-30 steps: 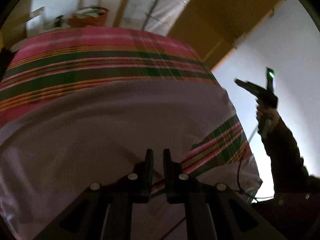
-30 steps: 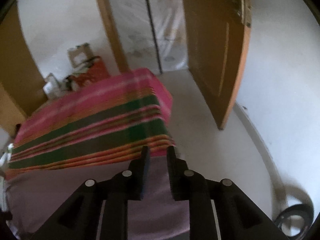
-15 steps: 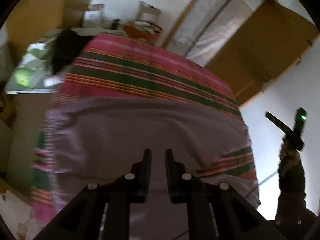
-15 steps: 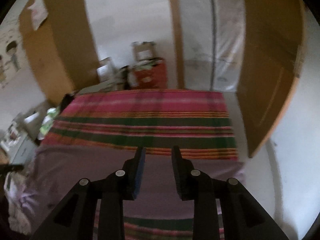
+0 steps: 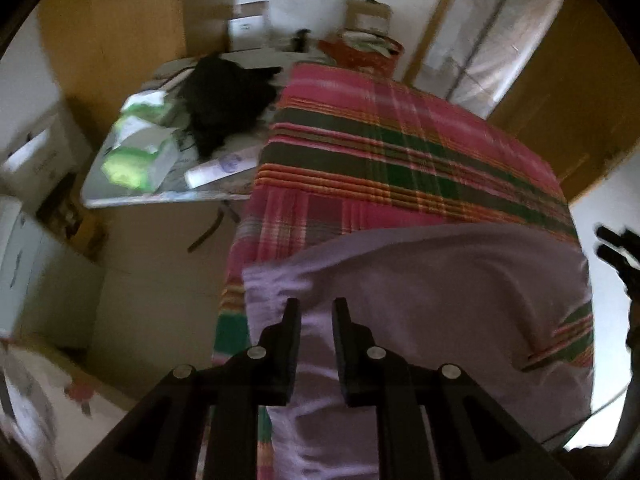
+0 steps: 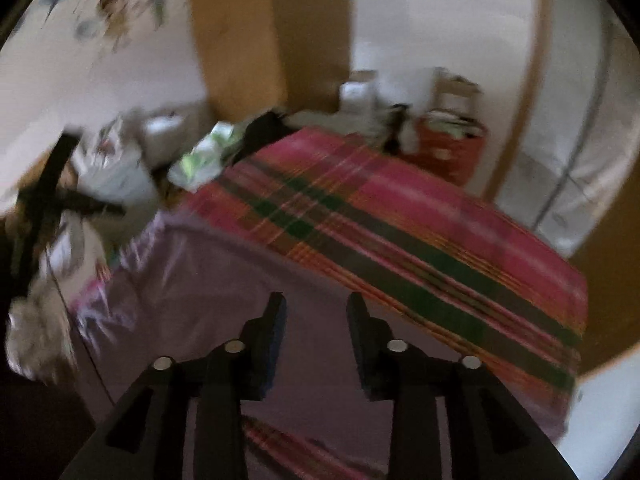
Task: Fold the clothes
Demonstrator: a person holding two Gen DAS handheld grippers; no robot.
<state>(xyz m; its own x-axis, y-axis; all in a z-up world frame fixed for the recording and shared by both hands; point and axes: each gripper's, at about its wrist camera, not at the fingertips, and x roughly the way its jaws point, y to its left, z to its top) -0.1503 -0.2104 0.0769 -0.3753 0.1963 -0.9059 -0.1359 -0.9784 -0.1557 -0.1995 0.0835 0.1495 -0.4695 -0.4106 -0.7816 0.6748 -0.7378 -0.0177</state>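
We have the lilac garment spread flat on the near part of the worktop, which is draped in a pink, green and orange plaid cloth. The garment runs across that surface from its left side, where a rumpled corner sits at the drop-off, towards the right side, so its long axis lies crosswise to the direction both grippers point.

Our left gripper hangs above the left portion of the garment, pointing down at it, with the wrinkled left corner just ahead and slightly left of the fingertips. Its jaws are opening and nothing is between them; the cloth lies below, untouched.

Our right gripper hovers over the middle of the garment in its own view, with the far hem ahead where lilac meets plaid. Its jaws are opening too, wider than the left, and hold nothing. In the left wrist view it shows as a dark shape off the right side of the worktop.

We judge that the next fold turns on this split: the left corner belongs to the left gripper, which is clearly nearer to it, and the right end to the right gripper. Each would have to drop onto its own end before lifting across. The right wrist view is blurred, so we cannot tell how close that gripper is to the cloth.
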